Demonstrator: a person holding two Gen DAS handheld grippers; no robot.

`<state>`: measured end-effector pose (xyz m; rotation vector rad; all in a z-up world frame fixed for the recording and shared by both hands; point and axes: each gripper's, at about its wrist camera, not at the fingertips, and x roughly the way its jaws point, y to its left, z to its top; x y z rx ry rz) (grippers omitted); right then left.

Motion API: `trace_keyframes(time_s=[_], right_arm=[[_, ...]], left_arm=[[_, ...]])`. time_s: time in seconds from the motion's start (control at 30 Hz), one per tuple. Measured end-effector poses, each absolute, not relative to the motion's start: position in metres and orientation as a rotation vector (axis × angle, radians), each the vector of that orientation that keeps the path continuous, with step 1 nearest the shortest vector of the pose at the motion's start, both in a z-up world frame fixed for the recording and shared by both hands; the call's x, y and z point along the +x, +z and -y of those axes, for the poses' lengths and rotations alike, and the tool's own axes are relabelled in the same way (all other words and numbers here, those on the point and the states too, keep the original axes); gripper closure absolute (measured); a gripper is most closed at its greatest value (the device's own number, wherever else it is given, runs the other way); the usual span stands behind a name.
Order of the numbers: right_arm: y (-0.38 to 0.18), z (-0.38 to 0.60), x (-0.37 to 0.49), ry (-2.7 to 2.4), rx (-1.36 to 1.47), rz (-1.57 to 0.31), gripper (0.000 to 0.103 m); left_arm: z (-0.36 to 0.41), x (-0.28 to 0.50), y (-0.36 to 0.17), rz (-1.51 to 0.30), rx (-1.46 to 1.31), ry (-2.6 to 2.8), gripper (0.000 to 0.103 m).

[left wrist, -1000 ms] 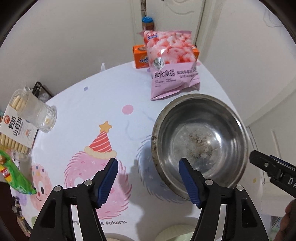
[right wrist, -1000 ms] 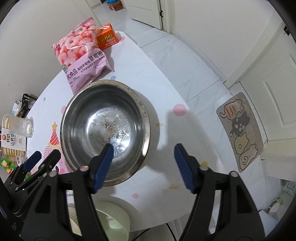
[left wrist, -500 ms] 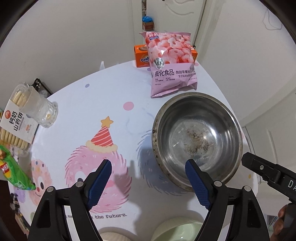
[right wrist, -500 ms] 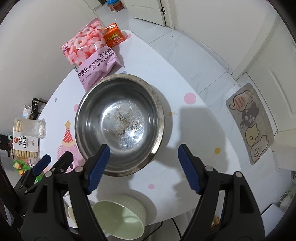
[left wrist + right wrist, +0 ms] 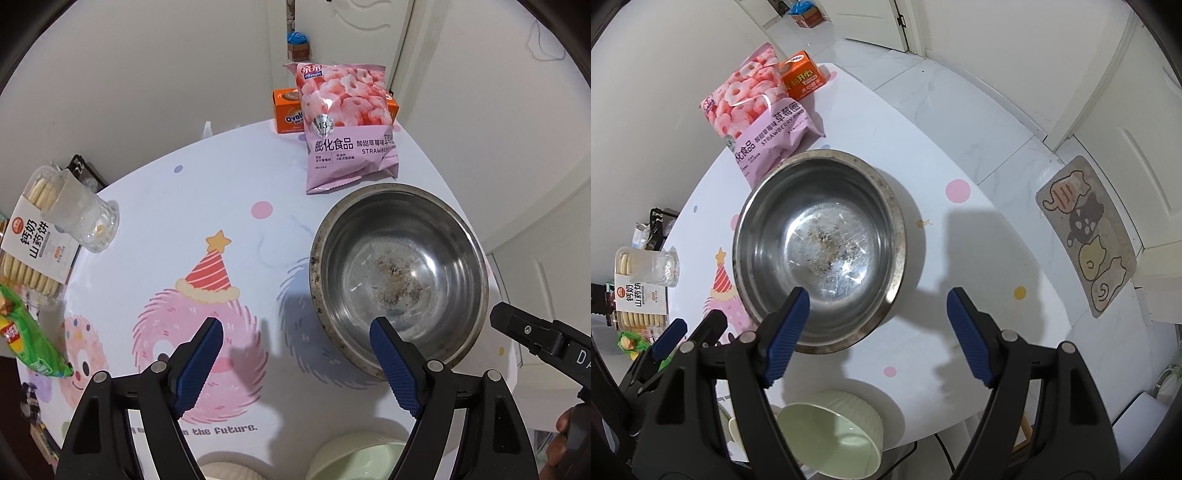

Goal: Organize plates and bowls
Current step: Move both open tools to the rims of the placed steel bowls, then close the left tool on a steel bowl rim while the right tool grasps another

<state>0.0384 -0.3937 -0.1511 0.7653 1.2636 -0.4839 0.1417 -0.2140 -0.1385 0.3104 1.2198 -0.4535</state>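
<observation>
Both tools hover above the near table edge, neither touching anything. The left gripper [image 5: 295, 343] has its jaws spread wide and empty; its blue pads frame the printed tablecloth and the near-left rim of the steel bowl. The right gripper [image 5: 877, 319] is likewise spread and empty, its left pad over the steel bowl's near rim, its right pad over bare cloth.

Nearest the edge sits the green bowl [image 5: 834, 428], upright, ribbed outside, partly overhanging the view's bottom. Just left of it a cream dish [image 5: 733, 428] shows only as a sliver; its type cannot be determined. These two appear to be the items awaiting nesting.

Beyond them, near the table's centre-right, stands the steel bowl [image 5: 399, 273], upright, with dried residue on its floor. As the widest vessel, it is probably the base for stacking, which would explain why both grippers face it.

Farther back, the pink snack bag [image 5: 347, 125] leans on the orange box [image 5: 288, 114], its lower edge just beside the steel rim. At far left a glass cup [image 5: 79, 212] lies against the biscuit pack [image 5: 33, 240].

Compared with one second ago, both cameras have pulled back and risen: the steel bowl looks smaller and the green bowl is now exposed more fully. Jaw spread is unchanged.
</observation>
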Motion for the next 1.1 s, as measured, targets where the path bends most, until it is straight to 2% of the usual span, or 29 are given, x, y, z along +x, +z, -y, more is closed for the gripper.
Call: trace_keyframes(time_s=[0.93, 1.0, 1.03, 1.07, 1.1], right_arm=[[-0.216, 0.434, 0.077, -0.374, 0.752, -1.439, 0.026], [-0.219, 0.43, 0.08, -0.357, 0.725, -1.459, 0.034], [-0.22, 0.429, 0.082, -0.345, 0.718, -1.466, 0.044], [-0.222, 0.427, 0.083, -0.331, 0.716, -1.475, 0.058], [-0.224, 0.425, 0.085, -0.317, 0.718, -1.49, 0.066]], left_arm=[[0.263, 0.177, -0.214, -1.375, 0.34, -0.372, 0.019], [0.266, 0.177, -0.218, -1.376, 0.357, -0.374, 0.02], [0.268, 0.177, -0.22, -1.378, 0.371, -0.373, 0.022], [0.271, 0.177, -0.223, -1.382, 0.384, -0.377, 0.032], [0.274, 0.177, -0.225, -1.388, 0.399, -0.384, 0.039]])
